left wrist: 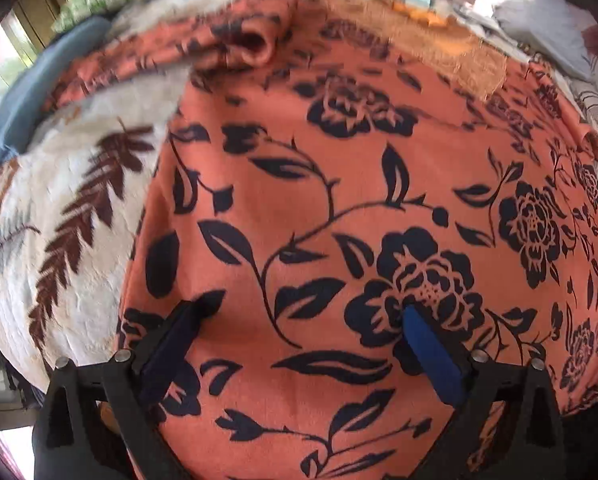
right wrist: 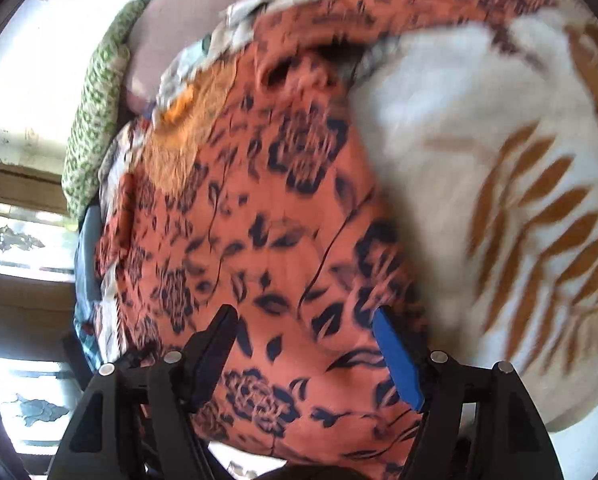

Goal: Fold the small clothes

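Note:
An orange garment with a black flower print lies spread flat on a white blanket with brown leaf patterns. One sleeve is bunched at the far left of the garment. My left gripper is open and empty, hovering just over the garment's near part. In the right wrist view the same garment lies on the blanket. My right gripper is open and empty above the garment's near edge. This view is motion-blurred.
A plain orange patch sits at the garment's far end. A blue cloth and a green-patterned pillow lie beyond the blanket. More bedding is piled at the far right. A window is on the left.

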`<state>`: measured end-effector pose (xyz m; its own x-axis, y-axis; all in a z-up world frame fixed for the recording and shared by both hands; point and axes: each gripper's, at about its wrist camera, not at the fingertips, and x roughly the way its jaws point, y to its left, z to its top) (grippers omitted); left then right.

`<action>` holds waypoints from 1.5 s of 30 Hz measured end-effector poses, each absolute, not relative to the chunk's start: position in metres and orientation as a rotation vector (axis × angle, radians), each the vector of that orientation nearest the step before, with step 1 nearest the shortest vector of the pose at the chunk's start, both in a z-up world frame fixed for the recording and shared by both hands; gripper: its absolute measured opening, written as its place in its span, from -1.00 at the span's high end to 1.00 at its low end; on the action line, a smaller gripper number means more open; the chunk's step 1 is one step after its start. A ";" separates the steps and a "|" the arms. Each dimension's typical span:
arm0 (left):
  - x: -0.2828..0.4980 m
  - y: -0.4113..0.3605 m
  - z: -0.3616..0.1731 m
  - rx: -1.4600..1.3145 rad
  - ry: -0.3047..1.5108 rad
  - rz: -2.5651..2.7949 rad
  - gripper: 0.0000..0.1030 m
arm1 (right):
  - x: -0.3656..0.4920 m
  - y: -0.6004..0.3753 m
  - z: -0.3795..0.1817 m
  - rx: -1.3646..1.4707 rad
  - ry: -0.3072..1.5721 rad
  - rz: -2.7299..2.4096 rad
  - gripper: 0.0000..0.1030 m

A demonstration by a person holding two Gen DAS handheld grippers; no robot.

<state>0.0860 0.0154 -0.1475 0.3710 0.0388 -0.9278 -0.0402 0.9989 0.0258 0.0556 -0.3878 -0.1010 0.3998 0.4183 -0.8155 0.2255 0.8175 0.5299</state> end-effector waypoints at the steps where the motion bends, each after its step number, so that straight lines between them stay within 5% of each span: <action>1: 0.084 0.011 -0.142 0.004 1.167 0.039 -0.99 | 0.058 -0.410 -0.088 0.655 1.105 0.093 -0.43; 7: 0.087 0.003 -0.143 0.014 1.188 0.018 -0.99 | 0.094 -0.557 -0.090 0.965 0.807 -0.197 -0.43; 16: 0.080 0.020 -0.123 -0.012 1.120 0.048 -0.99 | 0.139 -0.621 -0.129 1.131 0.718 -0.352 -0.37; 19: 0.082 0.022 -0.127 -0.010 1.131 0.044 -0.99 | 0.146 -0.635 -0.131 1.095 0.738 -0.347 0.19; 22: 0.083 0.022 -0.130 -0.008 1.139 0.037 -0.99 | 0.162 -0.636 -0.132 1.013 0.798 -0.376 0.31; 26: 0.081 0.027 -0.130 -0.033 1.132 0.039 -0.99 | 0.171 -0.629 -0.126 0.937 0.838 -0.427 0.74; 29: 0.080 0.037 -0.126 -0.052 1.106 0.046 -0.99 | 0.177 -0.602 -0.089 0.805 0.790 -0.413 0.81; 37: 0.070 0.068 -0.117 -0.156 1.065 0.056 -0.99 | 0.209 -0.416 0.050 0.580 0.610 0.039 0.81; 43: 0.056 0.099 -0.113 -0.195 1.049 0.103 -0.99 | 0.223 -0.221 0.037 0.514 0.696 0.352 0.79; 44: 0.054 0.105 -0.114 -0.208 1.053 0.113 -0.99 | 0.230 -0.193 0.021 0.503 0.749 0.390 0.65; 45: 0.053 0.110 -0.115 -0.224 1.060 0.120 -0.99 | 0.233 -0.164 0.000 0.476 0.825 0.441 0.19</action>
<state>0.0532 0.1097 -0.1151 0.4854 -0.0093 -0.8742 -0.2053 0.9708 -0.1243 0.2328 -0.1640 0.0001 0.6011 0.5433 -0.5861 -0.1849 0.8080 0.5594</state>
